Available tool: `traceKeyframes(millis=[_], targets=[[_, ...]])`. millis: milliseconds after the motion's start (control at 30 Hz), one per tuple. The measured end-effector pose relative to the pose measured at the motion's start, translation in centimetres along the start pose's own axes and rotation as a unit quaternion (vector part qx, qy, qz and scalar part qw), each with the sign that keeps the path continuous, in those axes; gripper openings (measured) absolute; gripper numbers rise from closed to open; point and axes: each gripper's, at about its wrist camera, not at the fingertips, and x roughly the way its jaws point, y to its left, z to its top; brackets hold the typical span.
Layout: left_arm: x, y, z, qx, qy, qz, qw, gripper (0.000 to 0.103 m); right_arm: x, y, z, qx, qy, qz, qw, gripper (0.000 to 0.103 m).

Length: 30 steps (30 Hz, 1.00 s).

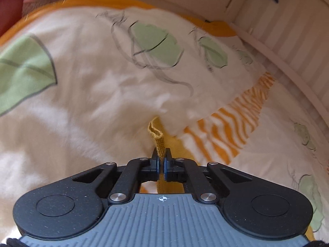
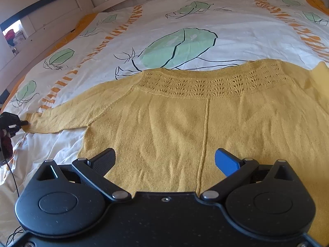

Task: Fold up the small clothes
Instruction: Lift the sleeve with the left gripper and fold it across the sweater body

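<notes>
Left tongs (image 1: 161,162) are pinched tight on the ribbed cuff (image 1: 159,142) of a yellow knitted cardigan (image 2: 185,127), the cuff standing up between the two pads; right tongs (image 2: 164,160) gape wide with nothing between them, one black pad and one blue pad hovering low over the lower back of the garment. From the right wrist view, the cardigan lies flat and spread out on the bed, its lacy yoke (image 2: 209,84) away from the camera and a seam running down the middle of the back; one sleeve (image 2: 61,119) stretches out sideways to where the left tongs meet its end at the frame's edge; the other sleeve runs out of view. Underneath is a white duvet cover (image 2: 236,41) printed with green leaves and orange stripes; a pale wooden bed frame (image 2: 51,47) borders it.
</notes>
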Motion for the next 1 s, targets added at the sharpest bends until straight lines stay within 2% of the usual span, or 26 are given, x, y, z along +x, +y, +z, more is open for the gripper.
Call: traceKeyframes(millis=[133,267,400,500,700,800,1000], targets=[[-3.2,-4.0,0.9,0.043,-0.012,-0.032,0.9985,0.003,-1.2,-0.7,-0.3,-0.001,-0.006,-0.002,1.000,0.102],[-6.6,-8.9,1.4,0.086,-0.024,-0.076,0.9931,0.003,-2.7,-1.9,-0.9,0.009,-0.011,-0.004,1.000,0.102],[-9.5,-14.7,0.9,0.130,-0.033,-0.122,0.9834,0.003,-4.4,-3.1,-1.8,0.020,-0.015,-0.011,1.000,0.102],[-11.3,-19.3,-0.3,0.166,-0.036,-0.163,0.9720,0.003,-5.7,-3.8,-2.6,0.026,-0.022,-0.015,0.999,0.102],[-13.2,-27.7,-4.7,0.206,-0.026,-0.245,0.9472,0.003,-7.5,-5.3,-4.0,0.041,-0.031,-0.017,0.999,0.102],[-13.1,-31.4,-7.8,0.232,-0.020,-0.269,0.9346,0.003,-8.2,-6.1,-4.3,0.053,-0.035,-0.016,0.998,0.102],[-11.1,-37.4,-15.3,0.245,0.040,-0.300,0.9211,0.003,-9.3,-7.8,-4.8,0.066,-0.043,-0.022,0.997,0.102]])
